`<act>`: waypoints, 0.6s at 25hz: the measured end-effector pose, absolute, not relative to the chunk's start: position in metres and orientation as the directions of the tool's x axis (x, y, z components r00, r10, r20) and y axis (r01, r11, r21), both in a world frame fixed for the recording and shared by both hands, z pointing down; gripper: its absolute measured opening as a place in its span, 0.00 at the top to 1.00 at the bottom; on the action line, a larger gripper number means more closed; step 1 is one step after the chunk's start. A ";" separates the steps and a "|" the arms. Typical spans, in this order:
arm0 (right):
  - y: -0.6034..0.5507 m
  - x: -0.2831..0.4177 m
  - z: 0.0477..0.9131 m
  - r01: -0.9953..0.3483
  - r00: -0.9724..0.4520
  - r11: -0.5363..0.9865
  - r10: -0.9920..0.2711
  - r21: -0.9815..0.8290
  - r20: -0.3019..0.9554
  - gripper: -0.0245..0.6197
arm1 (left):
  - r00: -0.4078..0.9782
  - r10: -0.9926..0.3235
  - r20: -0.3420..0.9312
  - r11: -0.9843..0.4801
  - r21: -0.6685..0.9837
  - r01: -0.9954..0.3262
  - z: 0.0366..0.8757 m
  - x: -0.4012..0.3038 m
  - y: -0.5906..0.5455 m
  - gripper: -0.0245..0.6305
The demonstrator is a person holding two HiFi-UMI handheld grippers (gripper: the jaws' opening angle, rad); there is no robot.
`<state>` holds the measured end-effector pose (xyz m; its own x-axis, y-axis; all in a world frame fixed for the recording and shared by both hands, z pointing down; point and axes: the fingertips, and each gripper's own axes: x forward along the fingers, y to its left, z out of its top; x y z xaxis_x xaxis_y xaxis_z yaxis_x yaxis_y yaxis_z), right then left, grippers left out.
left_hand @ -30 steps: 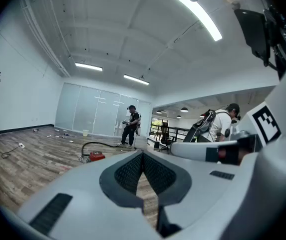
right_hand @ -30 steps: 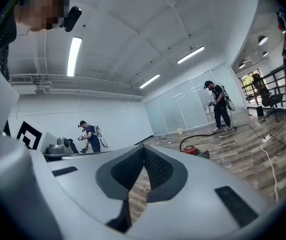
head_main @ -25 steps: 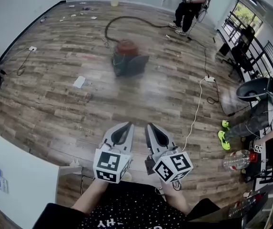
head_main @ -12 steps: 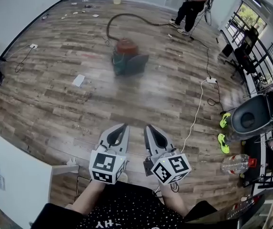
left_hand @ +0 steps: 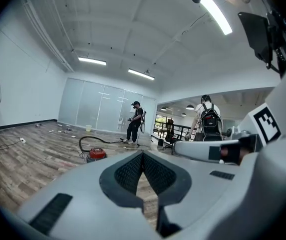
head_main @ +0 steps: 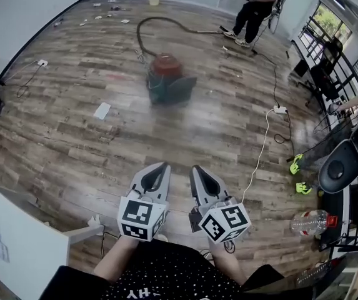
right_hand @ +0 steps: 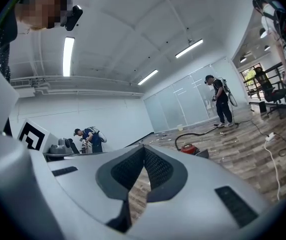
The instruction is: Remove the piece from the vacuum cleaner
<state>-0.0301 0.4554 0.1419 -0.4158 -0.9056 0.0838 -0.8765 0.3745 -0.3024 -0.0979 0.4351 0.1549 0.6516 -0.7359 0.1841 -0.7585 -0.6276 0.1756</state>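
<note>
A red-topped vacuum cleaner [head_main: 167, 78] with a dark body sits on the wooden floor, far ahead of both grippers; its black hose [head_main: 146, 29] loops away behind it. The left gripper view shows the vacuum cleaner [left_hand: 97, 154] small at mid-left, and the right gripper view shows the vacuum cleaner [right_hand: 188, 148] right of centre. My left gripper [head_main: 164, 167] and right gripper [head_main: 195, 169] are held side by side near my body, both shut with nothing between the jaws. In their own views the left gripper [left_hand: 142, 154] and right gripper [right_hand: 144, 149] have their tips pressed together.
A white cable [head_main: 261, 144] runs from a power strip [head_main: 280, 110] toward me on the right. A person [head_main: 257, 6] stands at the far end. A white paper [head_main: 102, 110] lies on the floor at left. A plastic bottle [head_main: 310, 221] and an office chair [head_main: 350, 158] are at right.
The view has shifted a little forward; the vacuum cleaner now sits slightly lower in the head view. The chair at right has moved. Both grippers stay shut, side by side.
</note>
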 end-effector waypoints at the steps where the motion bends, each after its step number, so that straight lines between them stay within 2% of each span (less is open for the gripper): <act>1: 0.445 -0.029 0.142 -0.878 -0.412 0.370 -0.907 -0.304 0.086 0.94 | 0.654 -0.733 0.184 -0.630 0.177 -0.756 0.154 -0.097 0.425 0.95; 15: 0.281 -0.024 0.126 -0.897 -0.357 0.323 -0.932 -0.301 0.065 0.94 | 0.704 -0.686 0.182 -0.686 0.157 -0.710 0.139 -0.091 0.259 0.95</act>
<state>-0.0241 0.2807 0.1261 -0.3571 -0.9318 0.0651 -0.8973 0.3228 -0.3012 -0.0912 0.2594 0.1390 0.7040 -0.6864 0.1824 -0.7100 -0.6865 0.1570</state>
